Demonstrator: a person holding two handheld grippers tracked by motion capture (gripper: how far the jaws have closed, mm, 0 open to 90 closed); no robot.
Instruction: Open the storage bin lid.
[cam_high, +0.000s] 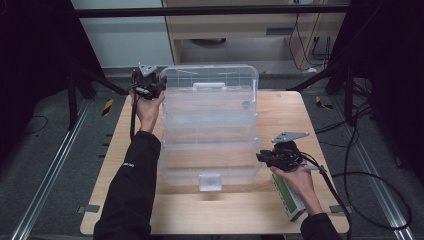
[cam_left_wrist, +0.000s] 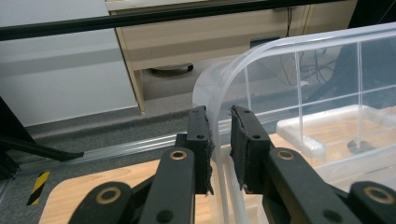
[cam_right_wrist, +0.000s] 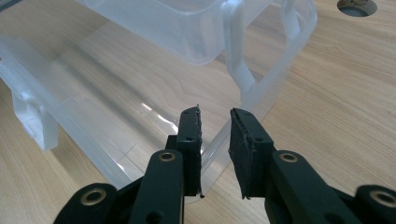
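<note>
A large clear plastic storage box (cam_high: 210, 155) lies open on the wooden table (cam_high: 280, 112), its lid (cam_high: 220, 75) standing up at the far side. My left gripper (cam_high: 159, 84) is at the lid's far left corner. In the left gripper view the lid's curved rim (cam_left_wrist: 243, 60) runs down between the two pads, and the left gripper (cam_left_wrist: 219, 119) is shut on it. My right gripper (cam_high: 261, 158) is at the box's near right corner. There the clear box corner (cam_right_wrist: 271, 93) passes between the pads, and the right gripper (cam_right_wrist: 215, 116) is shut on its rim.
A white latch (cam_high: 210, 182) sits at the middle of the box's front wall. A long green and white object (cam_high: 291, 199) lies on the table under the right hand. Black cables (cam_high: 365, 175) trail over the floor at the right. A wooden desk (cam_high: 240, 30) stands beyond the table.
</note>
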